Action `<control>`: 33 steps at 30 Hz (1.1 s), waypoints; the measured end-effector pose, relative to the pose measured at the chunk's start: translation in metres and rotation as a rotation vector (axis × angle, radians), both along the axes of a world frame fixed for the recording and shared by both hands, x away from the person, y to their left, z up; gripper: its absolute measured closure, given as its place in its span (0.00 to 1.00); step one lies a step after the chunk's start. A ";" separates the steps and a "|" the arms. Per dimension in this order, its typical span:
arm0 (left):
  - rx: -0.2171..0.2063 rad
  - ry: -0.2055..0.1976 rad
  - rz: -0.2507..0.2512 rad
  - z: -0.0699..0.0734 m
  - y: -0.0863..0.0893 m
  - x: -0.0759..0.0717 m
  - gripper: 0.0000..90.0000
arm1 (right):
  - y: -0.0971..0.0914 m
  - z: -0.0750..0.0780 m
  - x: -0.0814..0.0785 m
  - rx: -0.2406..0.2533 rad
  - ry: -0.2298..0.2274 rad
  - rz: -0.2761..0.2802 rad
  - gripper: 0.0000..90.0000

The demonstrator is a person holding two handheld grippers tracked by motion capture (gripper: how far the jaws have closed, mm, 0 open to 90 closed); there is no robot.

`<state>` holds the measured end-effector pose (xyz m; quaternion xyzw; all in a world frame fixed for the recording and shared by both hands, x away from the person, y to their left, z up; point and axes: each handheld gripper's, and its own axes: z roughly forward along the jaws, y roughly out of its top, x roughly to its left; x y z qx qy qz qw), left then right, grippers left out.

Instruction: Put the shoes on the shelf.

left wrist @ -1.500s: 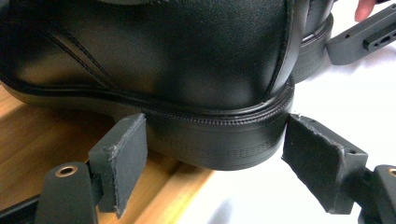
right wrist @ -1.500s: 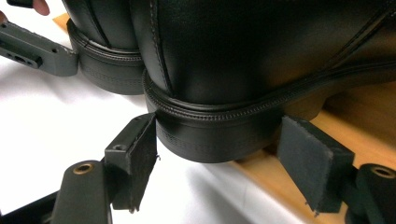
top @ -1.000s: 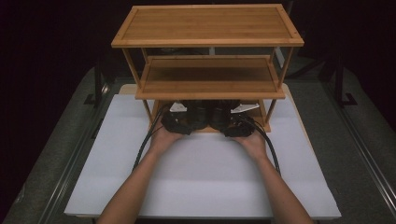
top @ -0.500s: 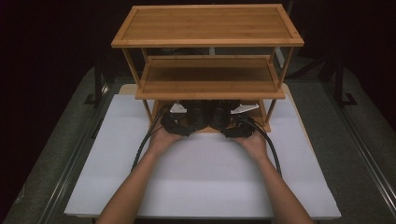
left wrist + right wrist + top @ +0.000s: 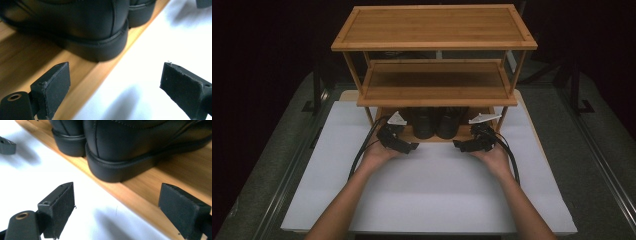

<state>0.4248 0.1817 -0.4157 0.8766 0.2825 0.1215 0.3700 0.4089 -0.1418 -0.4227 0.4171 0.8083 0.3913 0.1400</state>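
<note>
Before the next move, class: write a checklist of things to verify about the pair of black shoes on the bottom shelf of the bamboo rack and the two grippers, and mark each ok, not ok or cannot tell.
1. Both black shoes rest on the rack's bottom shelf: ok.
2. Heels sit side by side near the shelf's front edge: ok.
3. Left gripper holds nothing, having just been opening: ok.
4. Right gripper holds nothing, having just been opening: ok.
5. Both grippers stand apart from the heels: ok.
6. Toes fully on the shelf: cannot tell.
</note>
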 end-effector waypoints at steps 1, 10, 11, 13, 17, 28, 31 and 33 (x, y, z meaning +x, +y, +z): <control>0.004 0.001 0.001 0.001 0.002 -0.003 0.10 | -0.003 0.002 -0.004 0.003 -0.002 0.004 0.15; -0.005 0.004 0.017 0.009 0.032 -0.037 0.10 | -0.021 0.011 -0.035 0.010 -0.013 0.019 0.14; 0.000 -0.001 0.018 0.010 0.036 -0.042 0.10 | -0.022 0.011 -0.038 0.009 -0.014 0.020 0.14; 0.002 -0.005 0.021 0.011 0.044 -0.050 0.10 | -0.026 0.012 -0.047 0.010 -0.008 0.024 0.14; -0.003 -0.016 0.036 0.010 0.059 -0.067 0.10 | -0.033 0.010 -0.063 0.001 0.001 0.029 0.14; 0.040 -0.013 0.107 -0.006 0.104 -0.109 0.10 | -0.062 -0.003 -0.104 -0.014 0.026 -0.012 0.14; 0.054 -0.006 0.120 -0.008 0.115 -0.120 0.10 | -0.072 -0.007 -0.117 -0.014 0.030 -0.031 0.14; 0.063 -0.014 0.130 -0.009 0.121 -0.126 0.10 | -0.077 -0.009 -0.124 -0.022 0.030 -0.039 0.14</control>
